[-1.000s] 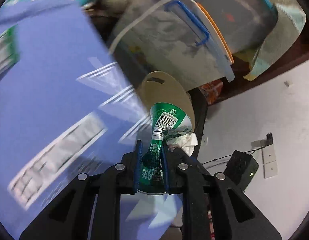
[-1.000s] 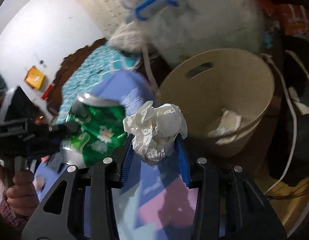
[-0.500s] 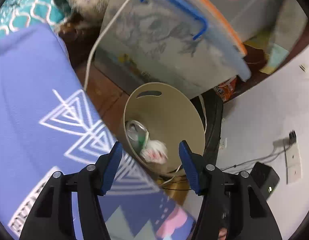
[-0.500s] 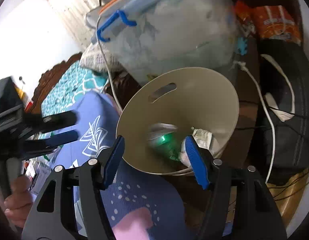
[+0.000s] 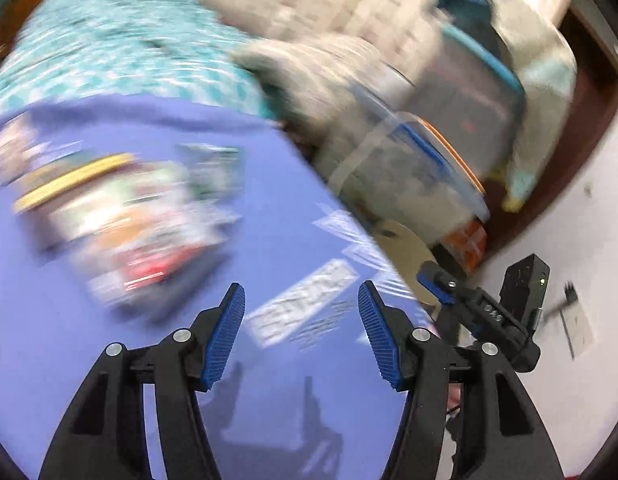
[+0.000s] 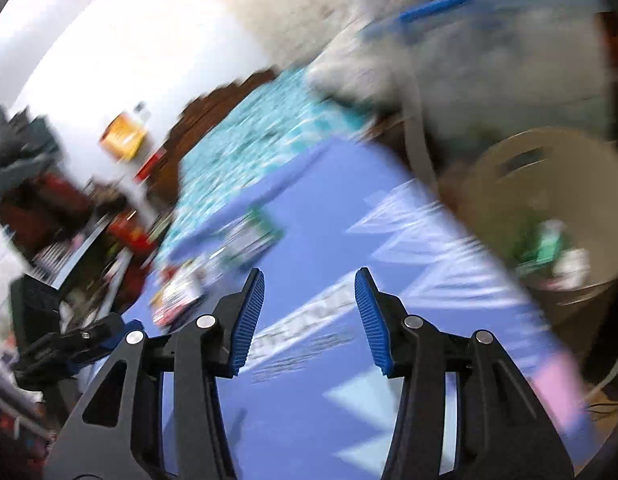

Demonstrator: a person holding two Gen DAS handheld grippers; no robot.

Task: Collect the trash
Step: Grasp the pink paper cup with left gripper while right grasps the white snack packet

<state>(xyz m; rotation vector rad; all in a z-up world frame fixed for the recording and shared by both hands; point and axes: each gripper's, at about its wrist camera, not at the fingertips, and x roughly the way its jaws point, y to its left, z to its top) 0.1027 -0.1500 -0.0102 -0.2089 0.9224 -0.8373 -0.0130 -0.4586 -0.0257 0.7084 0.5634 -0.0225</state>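
Note:
Both views are motion-blurred. My left gripper (image 5: 301,332) is open and empty above the purple bedsheet (image 5: 121,344). A blurred pile of wrappers (image 5: 121,224) lies on the sheet ahead and to its left. My right gripper (image 6: 309,316) is open and empty over the same sheet (image 6: 329,420). The beige bin (image 6: 589,176) stands at the right beside the bed, with a green can (image 6: 545,248) and white paper (image 6: 573,268) inside. More wrappers (image 6: 229,256) lie on the sheet ahead of the right gripper, to its left. The bin's rim (image 5: 409,248) shows in the left wrist view.
A clear storage box with blue handle (image 6: 489,52) sits behind the bin, also in the left wrist view (image 5: 413,176). A teal patterned blanket (image 5: 109,52) covers the far bed. The right gripper (image 5: 469,312) shows at the right in the left wrist view. Cluttered shelves (image 6: 49,208) stand at left.
Both grippers let the can and the paper ball drop into the bin, then swung left, away from it, over the bedsheet toward the wrappers. Both are now open and empty.

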